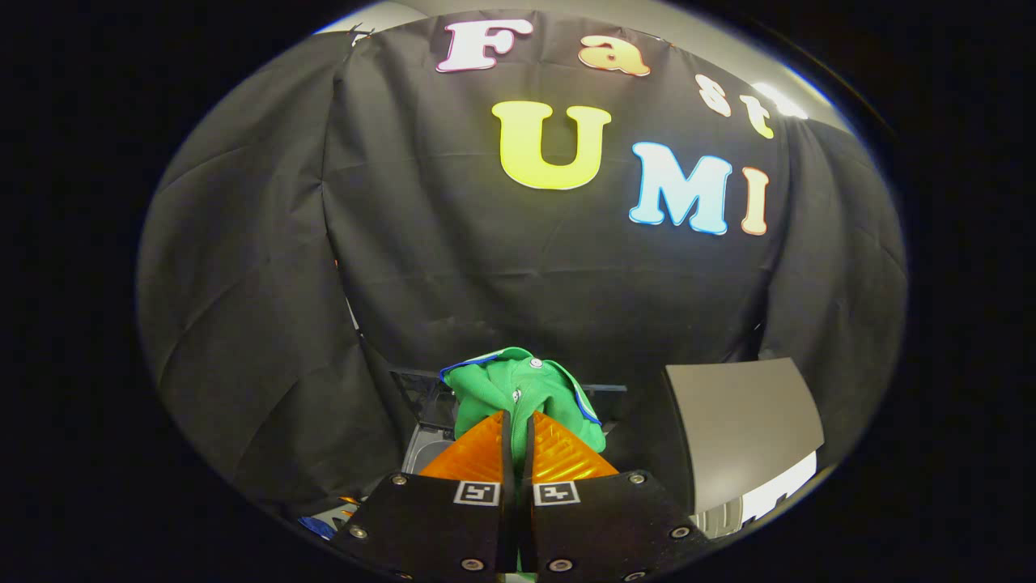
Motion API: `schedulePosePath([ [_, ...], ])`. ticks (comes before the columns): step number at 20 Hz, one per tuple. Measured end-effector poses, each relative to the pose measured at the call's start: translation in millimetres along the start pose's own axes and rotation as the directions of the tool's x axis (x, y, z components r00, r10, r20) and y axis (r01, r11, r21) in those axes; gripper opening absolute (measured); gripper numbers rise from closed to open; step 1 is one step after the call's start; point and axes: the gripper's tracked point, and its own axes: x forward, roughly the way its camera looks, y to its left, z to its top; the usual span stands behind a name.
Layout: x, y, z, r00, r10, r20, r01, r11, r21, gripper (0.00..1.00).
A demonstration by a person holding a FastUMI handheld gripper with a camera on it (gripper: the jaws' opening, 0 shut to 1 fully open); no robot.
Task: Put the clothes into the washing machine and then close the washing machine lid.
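Green clothing (522,389) hangs bunched at the tips of the gripper (518,429), whose two fingers are pressed nearly together with the fabric pinched between them, lifted in front of the black booth wall. Below and beyond the garment, at twelve o'clock from the fingers, sits the dark opening of the washing machine (425,397); its grey lid (740,425) stands raised at three o'clock. Judging from this, the clothing is not yet inside, and the lid remains to be closed.

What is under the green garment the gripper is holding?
The green garment, pinched in the gripper, hangs over a grey machine edge and a dark frame. The garment and fingers cover whatever lies straight below.
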Motion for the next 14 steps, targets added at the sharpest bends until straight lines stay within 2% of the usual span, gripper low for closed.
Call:
schedulePosePath([
  [5,45.4,10.2,-38.4,0.999,0.047,-0.022,-0.048,0.998,-0.040,0.01],
  [9,78.4,17.7,-69.8,0.996,0.091,0.014,-0.091,0.996,-0.004,0.01],
  [12,98.6,15.6,-93.5,0.994,0.094,0.050,-0.094,0.996,-0.006,0.01],
  [14,110.9,15.3,-115.1,0.996,0.089,0.021,-0.090,0.996,0.010,0.01],
])
